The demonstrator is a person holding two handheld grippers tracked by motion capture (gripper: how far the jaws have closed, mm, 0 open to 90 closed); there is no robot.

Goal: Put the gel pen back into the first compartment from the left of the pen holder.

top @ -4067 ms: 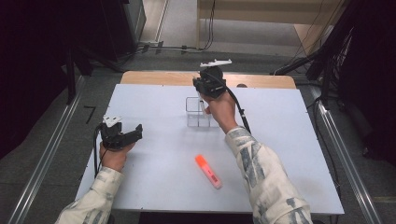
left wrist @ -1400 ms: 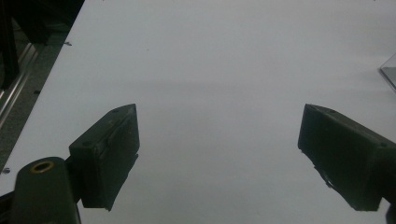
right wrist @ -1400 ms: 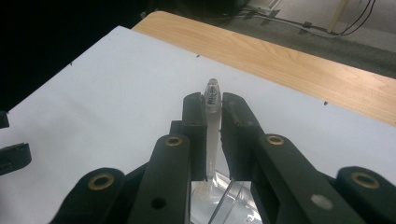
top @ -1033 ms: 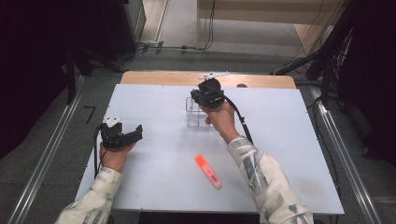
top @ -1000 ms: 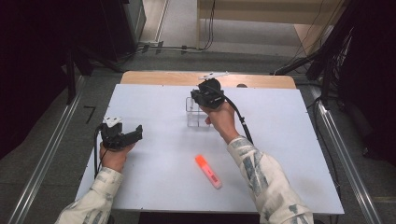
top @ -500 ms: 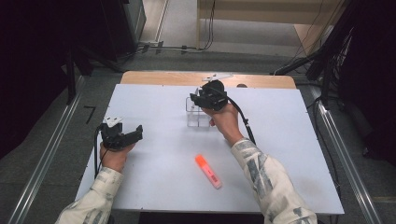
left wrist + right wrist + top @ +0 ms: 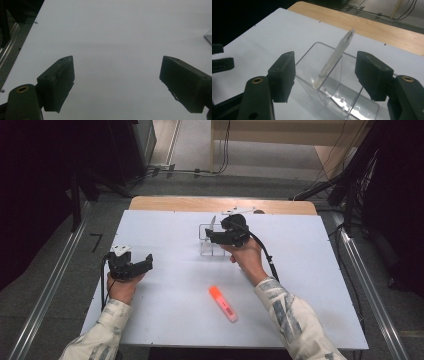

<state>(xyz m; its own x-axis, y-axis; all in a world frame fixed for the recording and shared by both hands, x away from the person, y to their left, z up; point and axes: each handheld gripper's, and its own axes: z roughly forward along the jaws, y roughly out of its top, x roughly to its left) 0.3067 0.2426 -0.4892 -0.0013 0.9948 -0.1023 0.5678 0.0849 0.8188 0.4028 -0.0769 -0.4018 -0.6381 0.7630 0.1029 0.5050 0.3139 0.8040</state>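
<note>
White pen (image 7: 335,58) leans in the clear organiser (image 7: 337,97), frame centre, free between your right claw (image 7: 324,75) jaws, which have just been opening. Hand hovers level over it. Left claw (image 7: 117,82) wide open, empty, over the table (image 7: 112,30).

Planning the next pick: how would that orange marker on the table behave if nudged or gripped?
The orange marker lies flat on the white table; its rounded barrel would probably roll if pushed sideways. It looks like stiff, light plastic, possibly smooth enough to slip.

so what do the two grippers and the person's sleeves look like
Both the left gripper and right gripper are black, each with two blocky black jaws, a black cable trailing back, and a light plate on top. Brass-coloured fittings sit at the jaw bases. The sleeves are pale with a mottled grey pattern.
</note>
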